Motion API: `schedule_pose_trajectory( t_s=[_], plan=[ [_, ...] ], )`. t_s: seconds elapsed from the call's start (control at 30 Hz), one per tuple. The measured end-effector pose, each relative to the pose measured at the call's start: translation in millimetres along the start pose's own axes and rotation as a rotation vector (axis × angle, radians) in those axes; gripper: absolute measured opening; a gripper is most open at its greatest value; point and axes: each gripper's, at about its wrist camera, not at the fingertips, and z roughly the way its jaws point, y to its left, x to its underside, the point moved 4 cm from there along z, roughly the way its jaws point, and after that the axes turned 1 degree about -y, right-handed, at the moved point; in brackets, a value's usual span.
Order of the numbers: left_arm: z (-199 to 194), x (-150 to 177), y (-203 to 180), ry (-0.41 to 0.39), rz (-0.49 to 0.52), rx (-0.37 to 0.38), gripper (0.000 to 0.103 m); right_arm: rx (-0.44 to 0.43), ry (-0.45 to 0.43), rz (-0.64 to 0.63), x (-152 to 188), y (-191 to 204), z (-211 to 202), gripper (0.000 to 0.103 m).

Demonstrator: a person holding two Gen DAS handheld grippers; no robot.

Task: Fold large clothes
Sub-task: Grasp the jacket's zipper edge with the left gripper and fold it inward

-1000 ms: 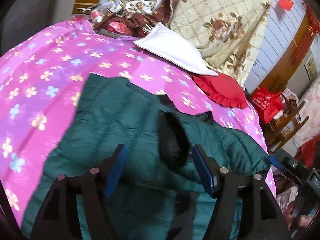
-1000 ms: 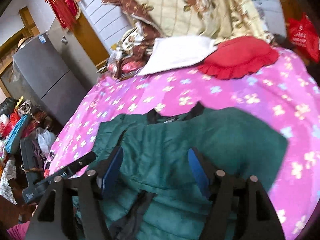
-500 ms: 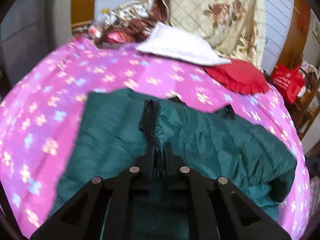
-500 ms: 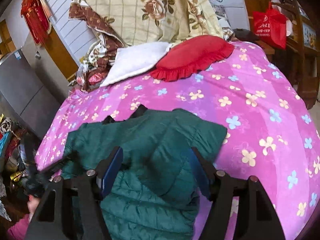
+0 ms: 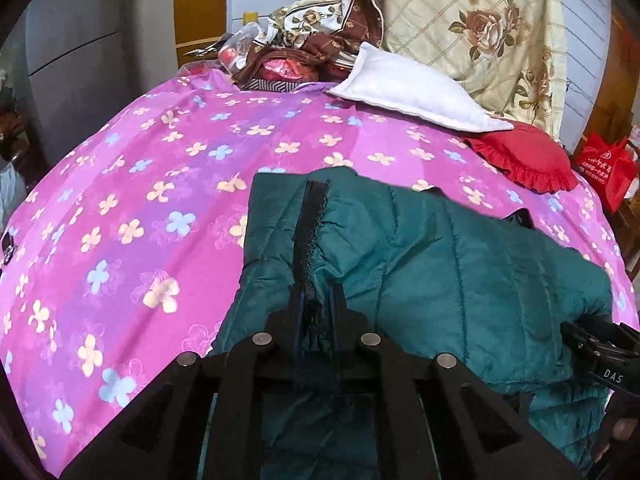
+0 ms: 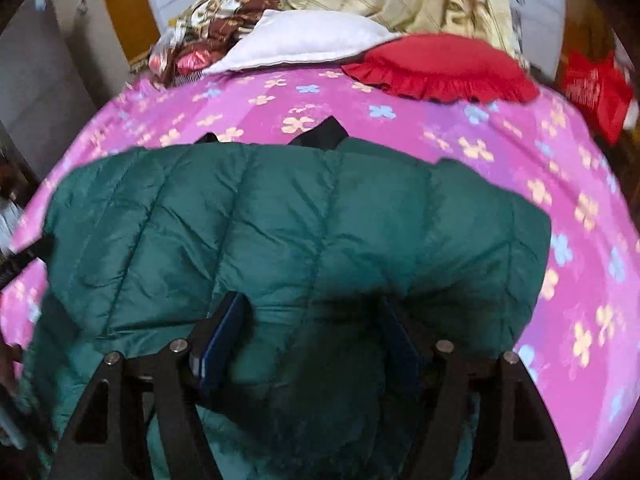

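A dark green quilted jacket point(image 5: 440, 264) lies on a pink flowered bedsheet point(image 5: 140, 184). My left gripper point(image 5: 316, 308) is shut on the jacket's black zipper edge point(image 5: 308, 224), which runs away from the fingers. In the right wrist view the jacket point(image 6: 280, 208) spreads wide across the bed, its black collar point(image 6: 324, 132) at the far side. My right gripper point(image 6: 312, 336) is open, its blue-padded fingers point(image 6: 224, 336) pressed into the jacket's puffy near part. The right gripper's body shows at the left wrist view's right edge point(image 5: 600, 348).
A white pillow point(image 5: 408, 88) and a red frilled cushion point(image 5: 524, 160) lie at the bed's far side, with a floral quilt point(image 5: 480, 28) and piled fabrics behind. A red bag point(image 5: 608, 168) stands at the far right. A grey cabinet point(image 5: 72, 48) is at the left.
My left gripper closed on the zipper edge and pulled it over. My right gripper, still open, moved down onto the jacket, which now fills more of its view.
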Motion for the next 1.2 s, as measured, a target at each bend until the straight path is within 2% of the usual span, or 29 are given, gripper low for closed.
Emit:
schedule_pose_trajectory(
  t_s=[0.03,0.1,0.23,0.33,0.5,0.6,0.73,0.83,1.03,1.13,1.2],
  plan=[
    [-3.6,-2.3,0.5,-0.004,-0.005,0.008,0.002,0.007,0.005,-0.004,-1.9,0.7,-2.7,0.073],
    [-15.6,-9.3,1.0,-0.044,-0.026,0.039,0.019,0.013,-0.012,0.014,-6.1,-3.3,-17.9,0.073],
    [-28.2,-20.5,-9.2,-0.101,-0.025,0.062,0.028,0.005,-0.094,0.023,-13.9,-3.3,-53.5,0.073],
    [-14.0,-21.4,-22.4,-0.065,-0.009,0.057,0.029,0.002,-0.108,0.004,-21.7,9.1,-57.1,0.073],
    [24.3,-10.1,-32.8,0.001,0.024,0.003,0.029,0.029,-0.072,-0.022,-29.6,31.1,-21.7,0.073],
    [39.1,-4.9,-37.9,0.014,0.052,-0.012,0.029,0.058,-0.053,-0.010,-27.2,30.5,5.8,0.075],
    [46.6,-2.1,-42.7,0.022,0.087,-0.035,0.029,0.070,-0.042,0.007,-28.1,22.7,21.5,0.077],
    [47.2,-1.3,-42.2,0.023,0.090,-0.033,0.029,0.078,-0.032,0.003,-30.1,24.3,11.3,0.076],
    [47.6,-0.3,-42.1,0.017,0.095,-0.035,0.029,0.038,-0.102,-0.035,-12.6,35.7,-44.1,0.077],
    [48.1,0.3,-42.1,0.012,0.094,-0.036,0.029,0.040,-0.081,-0.054,-1.3,39.2,-42.1,0.077],
    [48.2,0.9,-42.7,0.009,0.095,-0.033,0.029,0.056,-0.040,-0.053,9.3,37.4,-26.0,0.077]
  ],
)
